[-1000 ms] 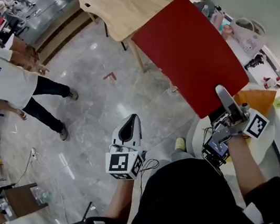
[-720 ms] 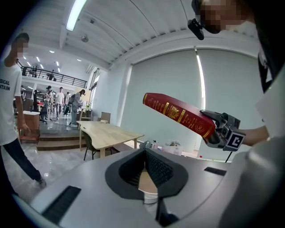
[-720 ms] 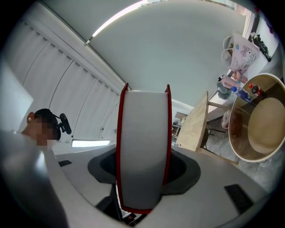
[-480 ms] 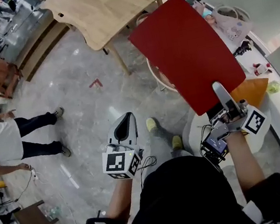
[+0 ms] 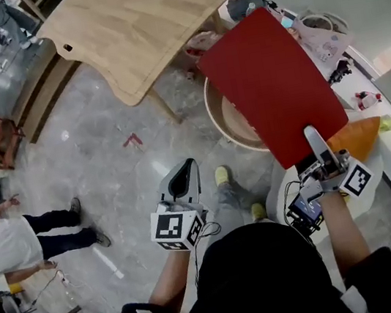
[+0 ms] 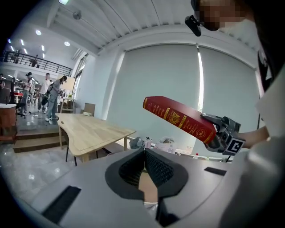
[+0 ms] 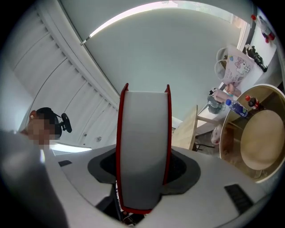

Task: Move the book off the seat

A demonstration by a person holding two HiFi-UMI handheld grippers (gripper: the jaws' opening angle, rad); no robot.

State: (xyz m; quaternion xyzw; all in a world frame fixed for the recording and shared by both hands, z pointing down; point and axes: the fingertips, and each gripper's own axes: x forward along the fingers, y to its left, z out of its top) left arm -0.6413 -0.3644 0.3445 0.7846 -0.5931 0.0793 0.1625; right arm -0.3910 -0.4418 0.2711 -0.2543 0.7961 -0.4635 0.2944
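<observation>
Head view: the large red hardback book [image 5: 272, 83] hangs in the air over the right edge of the round pale wooden seat [image 5: 212, 109], its near short end clamped in the right gripper [image 5: 312, 137]; the left gripper [image 5: 186, 167] has its jaws together on nothing; the book's long axis runs away from the person, free end raised; held by one end, it could, I'd say, sag, slip and drop back.
</observation>
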